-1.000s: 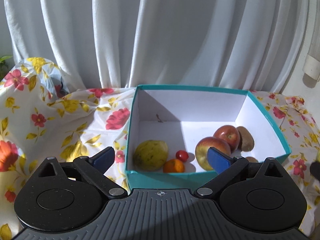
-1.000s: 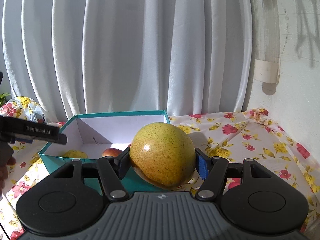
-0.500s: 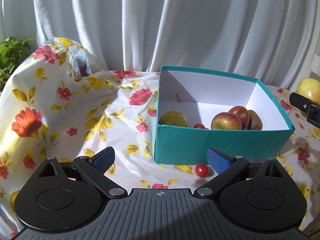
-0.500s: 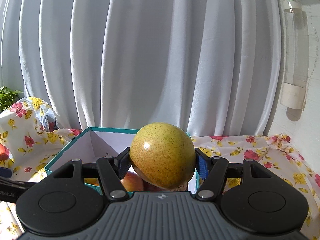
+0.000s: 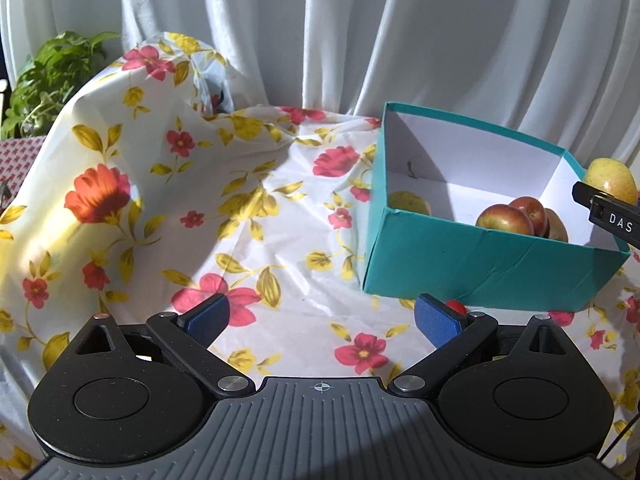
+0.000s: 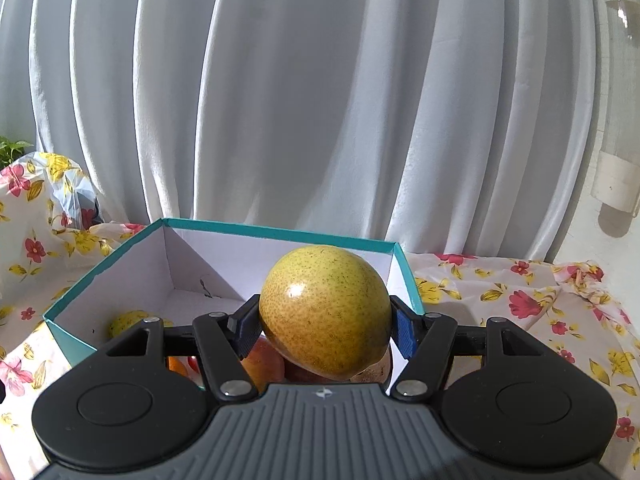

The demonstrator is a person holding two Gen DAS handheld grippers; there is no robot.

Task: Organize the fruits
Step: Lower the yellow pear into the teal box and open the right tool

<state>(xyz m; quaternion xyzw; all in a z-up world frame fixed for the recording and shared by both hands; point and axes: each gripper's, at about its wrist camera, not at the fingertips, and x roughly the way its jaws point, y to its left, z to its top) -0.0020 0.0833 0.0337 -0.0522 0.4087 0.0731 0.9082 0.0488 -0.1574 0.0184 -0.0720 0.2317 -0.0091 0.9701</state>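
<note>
My right gripper [image 6: 325, 330] is shut on a large yellow-green pear [image 6: 325, 310] and holds it above the near right part of the teal box [image 6: 100, 276]. The pear also shows in the left wrist view [image 5: 610, 179], over the box's right side. The box [image 5: 472, 266] holds two red apples [image 5: 506, 220], a yellow fruit [image 5: 410, 203] and a brown kiwi [image 5: 557, 228]. My left gripper [image 5: 322, 320] is open and empty, low over the cloth, left of the box. A cherry tomato [image 5: 456, 307] lies on the cloth in front of the box, behind my right fingertip.
A floral tablecloth [image 5: 160, 208] covers the table and rises in a hump at the back left. White curtains [image 6: 320, 100] hang behind. A green plant [image 5: 48, 76] stands at the far left. A white wall fixture [image 6: 618, 120] is at the right.
My left gripper has drawn back and to the left, away from the box. My right gripper has carried the pear over the box.
</note>
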